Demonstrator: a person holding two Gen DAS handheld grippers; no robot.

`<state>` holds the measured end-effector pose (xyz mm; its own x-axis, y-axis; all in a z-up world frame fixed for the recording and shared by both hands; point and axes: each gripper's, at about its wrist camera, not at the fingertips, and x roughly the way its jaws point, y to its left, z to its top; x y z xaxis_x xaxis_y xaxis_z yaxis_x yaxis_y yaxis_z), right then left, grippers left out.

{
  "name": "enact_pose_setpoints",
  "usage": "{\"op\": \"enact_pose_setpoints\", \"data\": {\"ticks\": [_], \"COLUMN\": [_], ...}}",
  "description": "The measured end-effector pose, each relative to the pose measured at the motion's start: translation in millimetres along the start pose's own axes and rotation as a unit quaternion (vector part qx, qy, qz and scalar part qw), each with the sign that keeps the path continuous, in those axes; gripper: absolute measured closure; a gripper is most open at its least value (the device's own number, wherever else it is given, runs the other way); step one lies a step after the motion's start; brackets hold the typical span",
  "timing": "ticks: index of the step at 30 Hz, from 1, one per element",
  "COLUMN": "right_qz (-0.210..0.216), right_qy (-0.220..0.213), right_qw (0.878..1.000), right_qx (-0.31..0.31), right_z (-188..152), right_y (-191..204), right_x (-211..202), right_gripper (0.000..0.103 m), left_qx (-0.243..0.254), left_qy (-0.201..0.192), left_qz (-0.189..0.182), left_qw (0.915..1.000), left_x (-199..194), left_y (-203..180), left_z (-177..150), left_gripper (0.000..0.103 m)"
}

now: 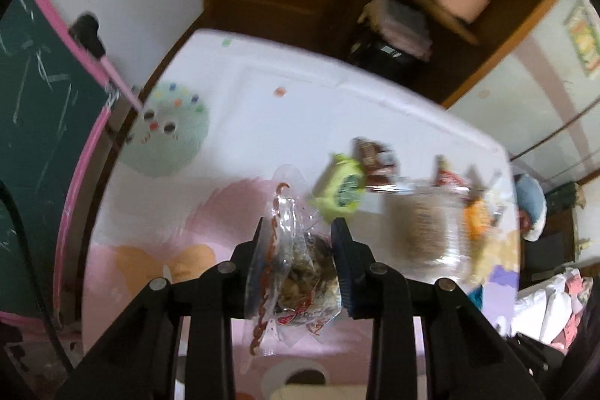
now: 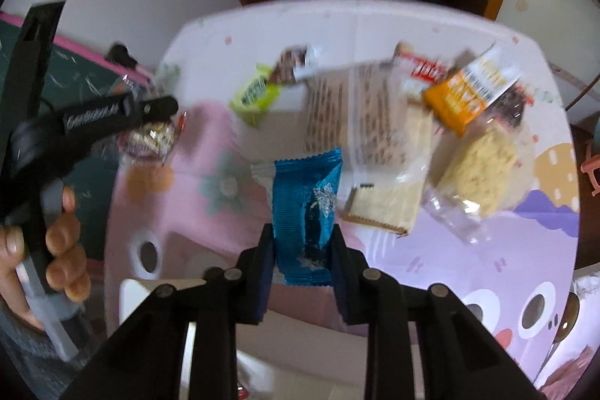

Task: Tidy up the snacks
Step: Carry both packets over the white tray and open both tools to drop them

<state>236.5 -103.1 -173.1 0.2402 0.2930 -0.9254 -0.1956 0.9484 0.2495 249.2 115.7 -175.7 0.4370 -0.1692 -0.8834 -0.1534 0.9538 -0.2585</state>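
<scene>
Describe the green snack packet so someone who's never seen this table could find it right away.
On the pastel-patterned table, look along the row of snacks lying near the far edge. The green packet sits at the row's left end, tucked against a brown-and-white wrapper. It is the only lime-green wrapper there.

Motion blur is defeating you on nearly all the print here. The orange packet (image 2: 463,92) is showing large white lettering, smeared beyond reading. The flat clear-wrapped pack (image 2: 360,115) is carrying rows of small dark print, also illegible. The red-and-white wrapper (image 2: 423,68) is bearing bold white characters you cannot make out. Embossed lettering is running along the black handle (image 2: 93,117) of the other gripper; no word is resolving.
</scene>
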Motion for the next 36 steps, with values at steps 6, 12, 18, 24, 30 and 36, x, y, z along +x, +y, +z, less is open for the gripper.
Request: {"op": "enact_pose_setpoints", "data": {"ticks": [6, 12, 18, 24, 30, 36], "right_qz": [0.018, 0.006, -0.002, -0.013, -0.036, -0.04], "right_qy": [-0.067, -0.138, -0.188, -0.179, -0.166, -0.177], "right_qw": [0.998, 0.99, 0.981, 0.983, 0.984, 0.982], "right_qx": [-0.009, -0.038, -0.052, -0.048, -0.058, -0.043], "right_z": [-26.6, -72.4, -128.4, -173.0, -201.7, -211.5], "right_y": [7.2, 24.0, 24.0, 24.1, 29.4, 25.4], "right_x": [-73.3, -141.4, -185.6, -180.9, -176.2, -181.9], "right_gripper": [0.076, 0.076, 0.076, 0.075, 0.075, 0.075], "left_qx": [0.063, 0.142, 0.173, 0.175, 0.185, 0.193], "left_qy": [-0.043, -0.098, -0.133, -0.147, -0.129, -0.129], "left_qz": [-0.043, -0.068, -0.085, -0.068, -0.031, -0.001], "left_qw": [0.9962, 0.9827, 0.9722, 0.9711, 0.9738, 0.9727], "left_x": [-80.8, -174.8, -229.6, -239.5, -224.3, -216.7], "left_y": [-34.6, -58.8, -60.9, -56.1, -49.0, -48.0], "left_z": [-25.1, -87.7, -145.0, -205.9, -245.0, -259.4], "left_gripper": [0.073, 0.073, 0.073, 0.073, 0.073, 0.073]}}
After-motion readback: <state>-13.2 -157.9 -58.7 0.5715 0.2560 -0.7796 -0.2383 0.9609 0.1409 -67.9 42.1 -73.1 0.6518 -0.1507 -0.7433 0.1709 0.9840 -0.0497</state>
